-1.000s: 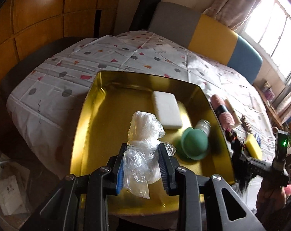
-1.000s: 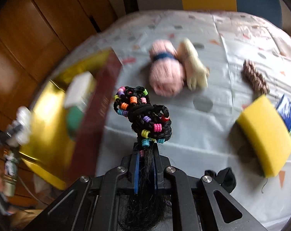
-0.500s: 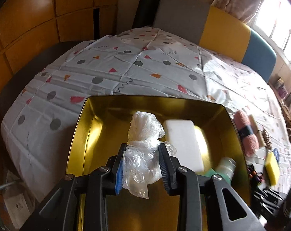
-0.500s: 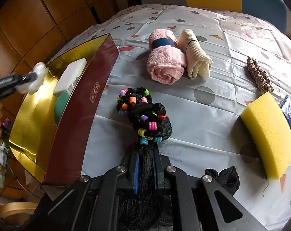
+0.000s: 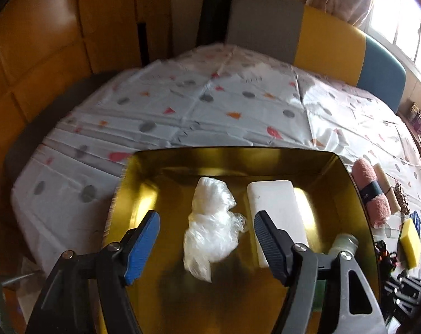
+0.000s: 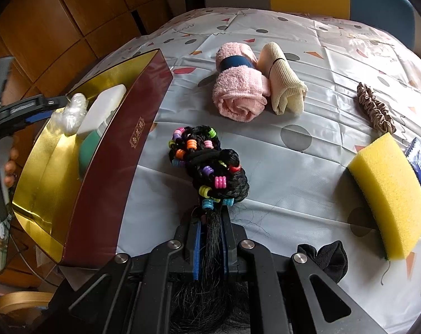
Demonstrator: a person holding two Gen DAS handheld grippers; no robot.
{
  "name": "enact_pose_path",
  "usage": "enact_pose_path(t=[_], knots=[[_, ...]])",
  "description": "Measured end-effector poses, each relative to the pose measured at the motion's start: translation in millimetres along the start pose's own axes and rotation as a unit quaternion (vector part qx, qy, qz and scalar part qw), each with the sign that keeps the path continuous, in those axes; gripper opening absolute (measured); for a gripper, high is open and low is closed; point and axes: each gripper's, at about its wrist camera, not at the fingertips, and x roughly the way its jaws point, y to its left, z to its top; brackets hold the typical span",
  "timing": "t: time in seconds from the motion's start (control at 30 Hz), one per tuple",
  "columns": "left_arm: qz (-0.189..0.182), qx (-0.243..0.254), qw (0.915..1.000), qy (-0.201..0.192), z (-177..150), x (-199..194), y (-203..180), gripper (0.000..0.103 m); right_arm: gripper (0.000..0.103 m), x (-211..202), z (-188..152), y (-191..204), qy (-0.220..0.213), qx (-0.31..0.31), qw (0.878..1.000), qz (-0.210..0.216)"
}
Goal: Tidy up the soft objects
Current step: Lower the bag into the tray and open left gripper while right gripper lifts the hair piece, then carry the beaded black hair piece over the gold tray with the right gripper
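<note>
Crumpled clear plastic bag (image 5: 211, 226) lies on the floor of the gold-lined box (image 5: 227, 154), just beside the white foam block (image 5: 277, 211) and between the blue-padded fingers (image 5: 142, 246) of the left gripper (image 5: 207, 246), whose jaws are opening with neither pad touching it. It looks nearly weightless, slippery and springy, so it would likely puff out once released; a pinch across its bunched middle would hold it best. Outside the box, just beside its maroon wall, the right gripper (image 6: 211, 246) has its fingers pressed together on the loose tail of the beaded black hairpiece (image 6: 207, 167). That piece seems light and limp, its beaded knot drooping forward, and fine strands could slip, so the gathered tail is the sensible hold. A small gold emblem with characters (image 6: 135, 133) sits on the maroon wall, too small to read.
</note>
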Motion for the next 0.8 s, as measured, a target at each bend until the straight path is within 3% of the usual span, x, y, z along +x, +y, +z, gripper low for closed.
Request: enact_pose_path(t=[0.2,0.47,0.8], knots=[[0.003,-0.007,0.9983,-0.057,-31,-60,-4,0.071,0.011,0,0,6,-0.002,-0.007,1.0,-0.013],[-0.008,-0.014,0.9981,-0.06,-64,-91,-6,0.071,0.011,0,0,12,-0.008,-0.014,0.999,-0.031],[-0.008,-0.017,0.9981,-0.059,-81,-98,-2,0.071,0.011,-22,5,10,-0.033,0.021,0.999,-0.024]])
